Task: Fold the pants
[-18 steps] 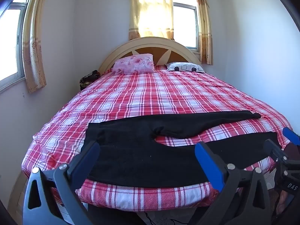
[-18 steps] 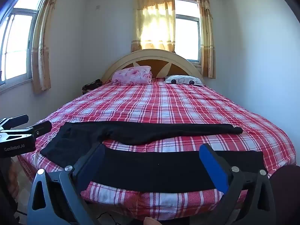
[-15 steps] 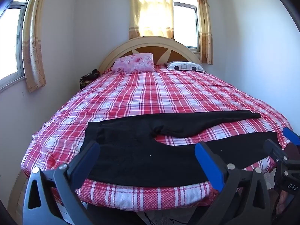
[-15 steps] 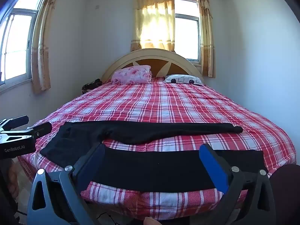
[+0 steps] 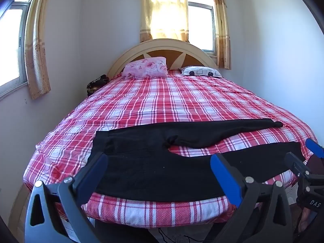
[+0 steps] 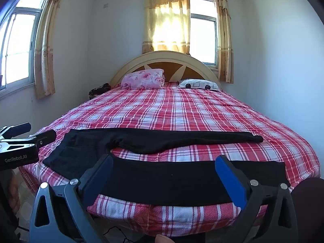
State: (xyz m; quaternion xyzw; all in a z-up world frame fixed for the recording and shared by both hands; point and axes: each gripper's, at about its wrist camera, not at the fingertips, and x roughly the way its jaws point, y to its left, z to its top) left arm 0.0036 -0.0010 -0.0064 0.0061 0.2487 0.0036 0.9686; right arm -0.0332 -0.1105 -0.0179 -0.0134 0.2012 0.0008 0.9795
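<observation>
The black pants (image 5: 154, 166) lie flat across the foot of the bed (image 5: 172, 101), waistband toward my left, the two legs running off toward my right; their long axis goes crosswise to the way both my claws point. The near leg follows the bed's front edge and the far leg (image 6: 182, 139) angles away from it, so a wedge of checked cover shows between them. My left gripper (image 5: 159, 167) hangs in front of and above the seat and waistband end, fingers spread wide, gripping nothing. My right gripper (image 6: 164, 167) hovers over the middle of the near leg, also spread and empty, and it is the closer one to the cuffs. I judge the first fold will bring one leg onto the other, so each claw takes the end on its own side. The cover is a red-and-white plaid sheet, slightly rumpled. Beyond it sit a pink floral pillow (image 5: 145, 69), a white patterned pillow (image 5: 200, 71), an arched headboard (image 5: 162, 45), curtained windows and pale walls
</observation>
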